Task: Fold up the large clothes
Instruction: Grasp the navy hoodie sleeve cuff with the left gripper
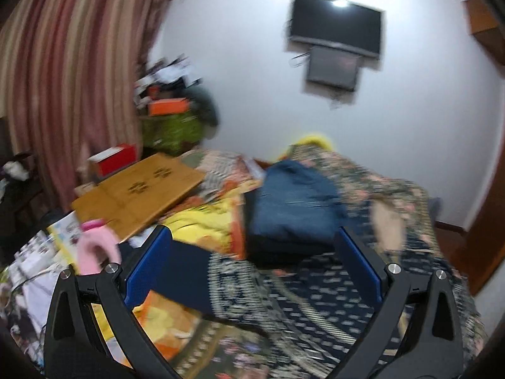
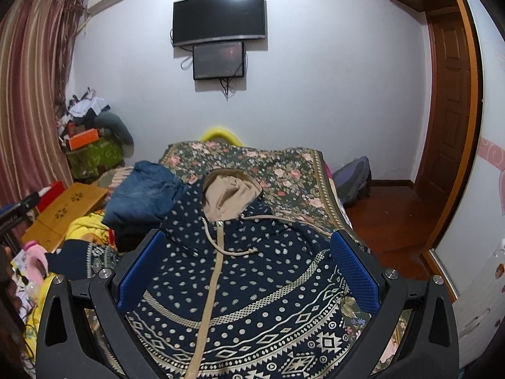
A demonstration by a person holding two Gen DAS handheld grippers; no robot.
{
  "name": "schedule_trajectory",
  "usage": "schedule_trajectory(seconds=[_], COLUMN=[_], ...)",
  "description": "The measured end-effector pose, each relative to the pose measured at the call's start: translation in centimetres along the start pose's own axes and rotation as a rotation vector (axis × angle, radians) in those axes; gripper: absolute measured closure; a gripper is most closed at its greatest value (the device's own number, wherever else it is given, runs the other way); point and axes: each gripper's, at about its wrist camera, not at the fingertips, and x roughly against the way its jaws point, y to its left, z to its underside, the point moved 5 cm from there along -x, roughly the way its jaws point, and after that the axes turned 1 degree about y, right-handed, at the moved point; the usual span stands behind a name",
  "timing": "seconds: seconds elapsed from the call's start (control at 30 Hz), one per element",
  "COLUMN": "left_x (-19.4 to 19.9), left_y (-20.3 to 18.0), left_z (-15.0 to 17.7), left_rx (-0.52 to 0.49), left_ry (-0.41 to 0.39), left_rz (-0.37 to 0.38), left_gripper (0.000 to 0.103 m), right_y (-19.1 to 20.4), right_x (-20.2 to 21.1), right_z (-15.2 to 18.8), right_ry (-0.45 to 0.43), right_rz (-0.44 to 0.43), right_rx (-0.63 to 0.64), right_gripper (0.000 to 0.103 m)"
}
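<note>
A navy patterned hoodie (image 2: 252, 278) with a beige hood and zip lies spread face up on the floral bed cover (image 2: 284, 170). It also shows, blurred, in the left wrist view (image 1: 284, 297), with a sleeve reaching left. My right gripper (image 2: 247, 252) is open and empty above the hoodie's chest. My left gripper (image 1: 252, 246) is open and empty above the hoodie's left side. A folded pile of blue jeans (image 1: 293, 202) lies beyond it and also shows in the right wrist view (image 2: 142, 192).
A wooden lap table (image 1: 135, 189), a red box (image 1: 113, 158) and a pink item (image 1: 94, 249) lie at the bed's left. Yellow bedding (image 1: 202, 224) lies beside the jeans. A TV (image 2: 217, 19) hangs on the far wall. A wooden door (image 2: 448, 110) and floor are right.
</note>
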Motion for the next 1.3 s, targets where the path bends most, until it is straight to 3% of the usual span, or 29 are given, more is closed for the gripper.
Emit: schedule_trajectory(seconds=[0.1, 0.17, 0.37, 0.57, 0.63, 0.7, 0.87, 1.03, 1.07, 1.13, 1.3], left_x=[-3.4, -5.9, -13.6, -18.1, -19.1, -19.8, -20.3, -21.4, -21.4, -21.4, -19.7], left_y=[3.3, 5.1, 12.4, 17.5, 18.6, 19.3, 19.6, 20.9, 21.0, 20.9, 19.0], left_z=[0.9, 1.8, 7.1, 12.8, 14.3, 15.5, 15.4, 14.7, 14.5, 13.9, 10.3], left_rx=[0.038, 0.084, 0.202, 0.322, 0.371, 0.441, 0.496, 0.535, 0.534, 0.52, 0.379], left_ry=[0.069, 0.135, 0.356, 0.549, 0.598, 0.636, 0.615, 0.599, 0.599, 0.582, 0.481], left_rz=[-0.065, -0.062, -0.127, -0.151, -0.127, -0.068, 0.009, 0.018, 0.011, 0.002, -0.034], left_gripper=[0.0, 0.0, 0.0, 0.025, 0.036, 0.038, 0.042, 0.082, 0.084, 0.091, 0.097], right_y=[-0.3, -0.4, -0.9, -1.1, -1.0, -0.9, -0.6, -0.2, -0.2, -0.1, -0.1], right_x=[-1.3, -2.2, -5.1, -6.9, -7.6, -7.9, -8.5, -8.6, -8.6, -8.6, -8.0], right_z=[0.2, 0.3, 1.8, 3.0, 3.3, 3.6, 4.1, 4.2, 4.3, 4.3, 3.7], right_ry=[0.027, 0.045, 0.133, 0.203, 0.213, 0.228, 0.248, 0.252, 0.254, 0.255, 0.242], right_rz=[0.019, 0.031, 0.068, 0.086, 0.088, 0.096, 0.106, 0.103, 0.102, 0.099, 0.102], right_rx=[-0.001, -0.002, 0.004, -0.002, -0.003, 0.006, 0.026, 0.04, 0.043, 0.047, 0.063], right_gripper=[0.0, 0.0, 0.0, 0.0, 0.0, 0.0, 0.0, 0.0, 0.0, 0.0, 0.0])
